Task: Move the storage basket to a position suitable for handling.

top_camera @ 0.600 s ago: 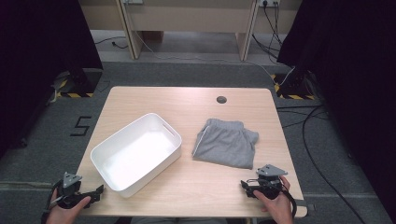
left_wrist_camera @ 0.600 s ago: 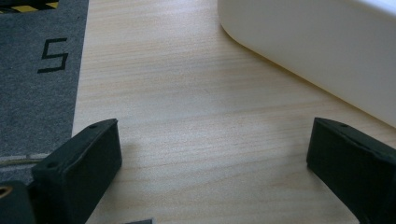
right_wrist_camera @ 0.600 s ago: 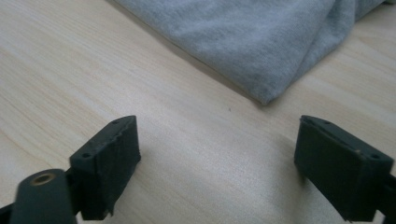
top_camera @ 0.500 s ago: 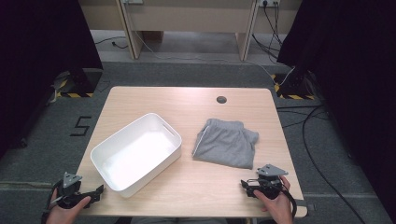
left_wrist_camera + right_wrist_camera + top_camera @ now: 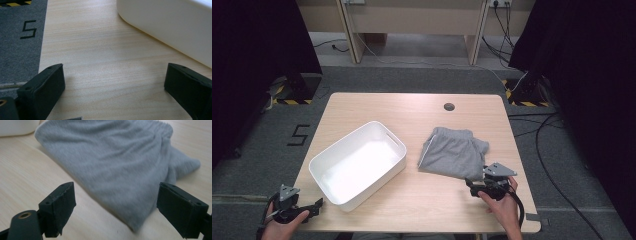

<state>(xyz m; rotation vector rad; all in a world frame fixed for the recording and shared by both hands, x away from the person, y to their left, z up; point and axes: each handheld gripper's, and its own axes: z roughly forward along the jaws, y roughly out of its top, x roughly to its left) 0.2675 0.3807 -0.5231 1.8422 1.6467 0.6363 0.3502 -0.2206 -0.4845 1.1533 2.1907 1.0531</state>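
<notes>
The right tool (image 5: 474,186) has crept forward since a moment ago, up to the near edge of the grey garment (image 5: 454,152). The wooden surface (image 5: 412,107) carries a white tub (image 5: 358,164); the folded garment lies just right of the tub. The left tool (image 5: 314,206) sits near the tub's near-left corner. Both tools have their jaws spread wide, gripping nothing.
</notes>
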